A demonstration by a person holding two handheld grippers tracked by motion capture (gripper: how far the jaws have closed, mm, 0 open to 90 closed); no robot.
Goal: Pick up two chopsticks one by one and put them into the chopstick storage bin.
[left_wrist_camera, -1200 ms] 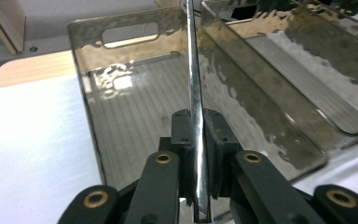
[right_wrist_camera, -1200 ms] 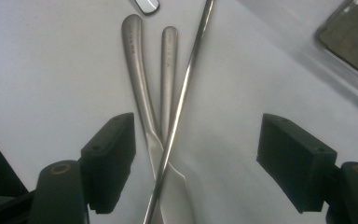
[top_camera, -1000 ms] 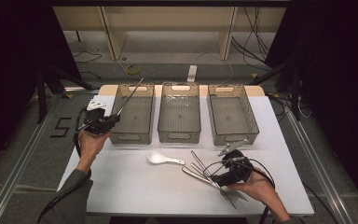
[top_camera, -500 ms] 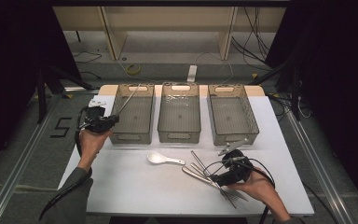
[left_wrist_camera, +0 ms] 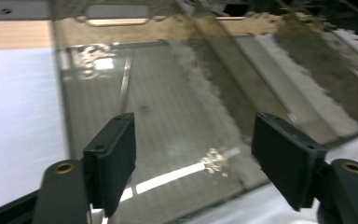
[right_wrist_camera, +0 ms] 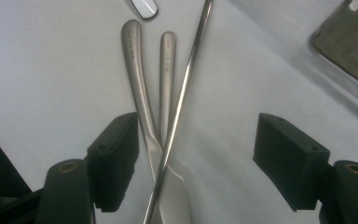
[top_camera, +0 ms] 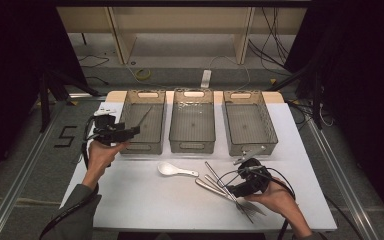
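left gripper (top_camera: 130, 131) – jaws just opened, nothing between, over left bin (top_camera: 156, 141) holding chopstick (top_camera: 145, 116) | right gripper (right_wrist_camera: 196, 154) – spread wide above crossed cutlery (right_wrist_camera: 161, 93), lower right of high view | lower centred, pinch only the thin chopstick (right_wrist_camera: 186, 84)

The left black hand-held gripper (top_camera: 130, 131) is raised on an outstretched forearm, jaws just opened wide with nothing between them. The right black hand-held gripper (top_camera: 230, 191) sits low, its jaws spread, closing slightly.
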